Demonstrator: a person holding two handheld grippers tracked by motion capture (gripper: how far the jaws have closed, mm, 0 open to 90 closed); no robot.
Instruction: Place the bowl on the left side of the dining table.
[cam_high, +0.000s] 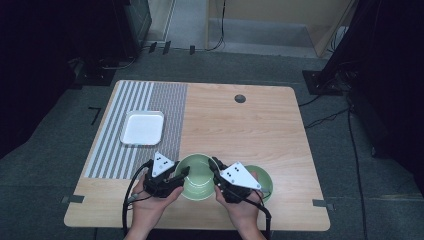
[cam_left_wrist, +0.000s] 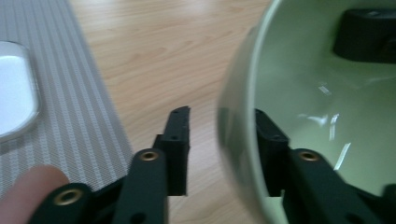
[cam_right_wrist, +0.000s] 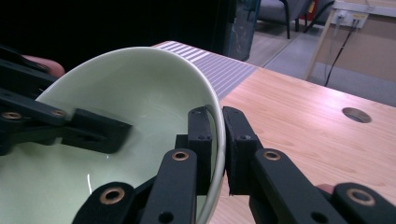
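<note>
Two-handed grab on the big green bowl, near edge of the table

High view: the bowl (cam_high: 199, 176) is sitting at 6 o'clock, a second green bowl (cam_high: 264, 181) touching it at 3, white tray (cam_high: 142, 127) on the striped mat (cam_high: 135, 131) at 10. Left gripper view: left gripper (cam_left_wrist: 219, 126) is straddling the rim, outer jaw not pressing yet, so I'd seat it before lifting. Right gripper view: right gripper (cam_right_wrist: 218, 122) is clamping the rim tight.

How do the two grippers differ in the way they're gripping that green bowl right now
The right gripper is clamped on the green bowl's rim, both jaws pressed against the wall. The left gripper straddles the opposite rim: one jaw sits inside the bowl, the other stands clear of the outside wall above the table. Both are black, two-jawed, and hand-held.
</note>
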